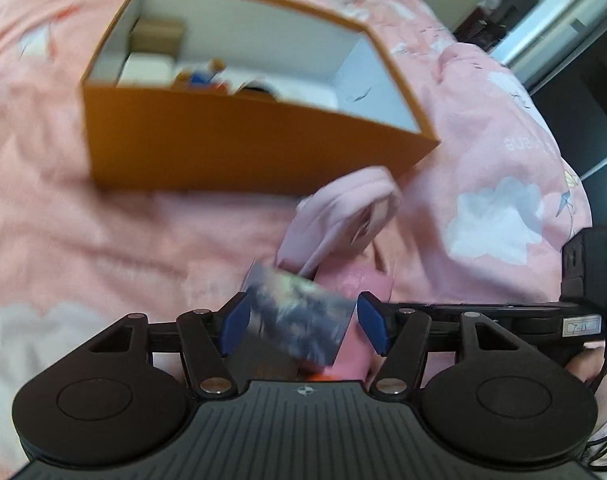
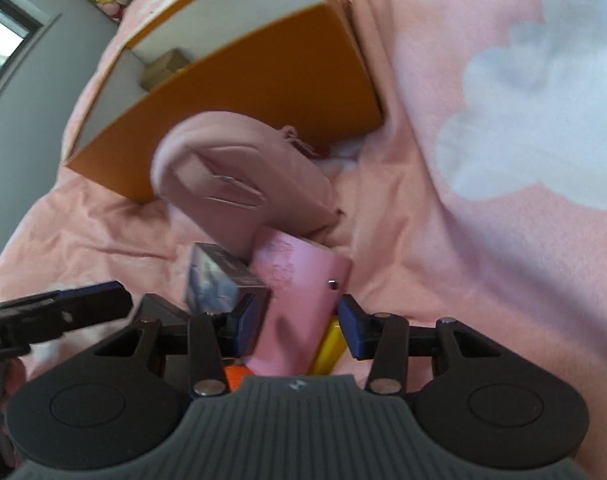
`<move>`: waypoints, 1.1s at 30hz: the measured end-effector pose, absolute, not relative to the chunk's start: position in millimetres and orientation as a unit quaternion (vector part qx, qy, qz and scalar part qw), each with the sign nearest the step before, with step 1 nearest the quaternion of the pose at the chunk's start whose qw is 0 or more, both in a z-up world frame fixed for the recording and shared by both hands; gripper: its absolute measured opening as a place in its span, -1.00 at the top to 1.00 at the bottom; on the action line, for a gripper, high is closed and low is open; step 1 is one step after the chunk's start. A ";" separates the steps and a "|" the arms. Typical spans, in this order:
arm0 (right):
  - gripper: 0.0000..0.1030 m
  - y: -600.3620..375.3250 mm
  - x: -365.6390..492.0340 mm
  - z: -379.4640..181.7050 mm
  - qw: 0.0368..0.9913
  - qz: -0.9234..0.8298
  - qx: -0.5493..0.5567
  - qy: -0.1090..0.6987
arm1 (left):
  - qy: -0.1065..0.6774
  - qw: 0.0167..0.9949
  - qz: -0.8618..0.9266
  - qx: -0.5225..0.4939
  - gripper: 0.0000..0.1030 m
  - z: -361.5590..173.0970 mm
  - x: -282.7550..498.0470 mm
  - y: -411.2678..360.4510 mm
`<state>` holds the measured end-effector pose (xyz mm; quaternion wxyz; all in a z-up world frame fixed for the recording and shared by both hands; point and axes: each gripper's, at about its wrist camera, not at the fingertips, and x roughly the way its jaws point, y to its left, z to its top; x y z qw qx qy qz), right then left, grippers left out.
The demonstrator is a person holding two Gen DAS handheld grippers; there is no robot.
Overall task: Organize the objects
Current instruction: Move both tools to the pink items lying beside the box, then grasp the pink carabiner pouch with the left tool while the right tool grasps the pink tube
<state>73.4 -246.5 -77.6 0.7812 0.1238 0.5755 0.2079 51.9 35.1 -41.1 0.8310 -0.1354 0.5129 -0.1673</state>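
An orange box (image 1: 239, 140) with a white inside stands on the pink bedspread, holding several small items; it also shows in the right wrist view (image 2: 263, 92). My left gripper (image 1: 303, 326) is open around a small grey-blue patterned box (image 1: 303, 324), which looks blurred. Beside it lies a pink case (image 2: 299, 300) and a folded pink cloth pouch (image 2: 239, 176), also in the left wrist view (image 1: 343, 216). My right gripper (image 2: 299, 322) is open around the pink case. A yellow item (image 2: 329, 348) and an orange item (image 2: 235, 376) lie under it.
The pink bedspread (image 2: 483, 260) with white cloud prints covers the whole surface. Dark furniture and a doorway (image 1: 563, 40) lie beyond the bed's far right edge. The right gripper's body (image 1: 591, 280) shows at the right of the left wrist view.
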 end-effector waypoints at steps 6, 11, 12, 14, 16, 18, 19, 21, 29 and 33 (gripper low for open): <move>0.07 -250.8 84.7 -100.5 0.763 0.203 0.157 0.594 | 0.498 0.846 -0.180 -0.066 -0.44 -53.5 57.5 6.5; 0.18 -242.3 93.4 -109.8 0.753 0.213 0.163 0.601 | 0.512 0.840 -0.171 -0.055 -0.44 -56.5 60.3 7.4; 0.19 -243.9 95.9 -114.3 0.746 0.215 0.176 0.606 | 0.510 0.841 -0.171 -0.064 -0.44 -57.6 60.3 9.8; 0.26 -247.6 95.8 -117.6 0.741 0.218 0.190 0.606 | 0.511 0.839 -0.170 -0.077 -0.42 -60.8 60.7 12.8; 0.44 -248.5 89.6 -109.1 0.750 0.221 0.185 0.595 | 0.508 0.842 -0.164 -0.081 -0.41 -59.4 60.1 14.8; 0.60 -246.8 82.5 -86.7 0.768 0.229 0.160 0.576 | 0.508 0.841 -0.169 -0.084 -0.41 -54.0 63.2 13.8; 0.61 -246.5 80.7 -72.8 0.776 0.230 0.143 0.569 | 0.503 0.842 -0.175 -0.088 -0.41 -50.9 64.8 13.3; 0.63 -250.7 82.4 -47.4 0.792 0.230 0.115 0.554 | 0.504 0.841 -0.177 -0.081 -0.43 -51.0 73.1 9.6; 0.63 -273.1 115.3 -56.4 0.833 0.170 0.059 0.523 | 0.510 0.845 -0.151 -0.057 -0.37 -74.0 101.9 -6.4; 0.59 -283.5 125.2 -67.3 0.830 0.160 0.068 0.530 | 0.506 0.843 -0.139 -0.123 -0.36 -75.1 109.5 0.7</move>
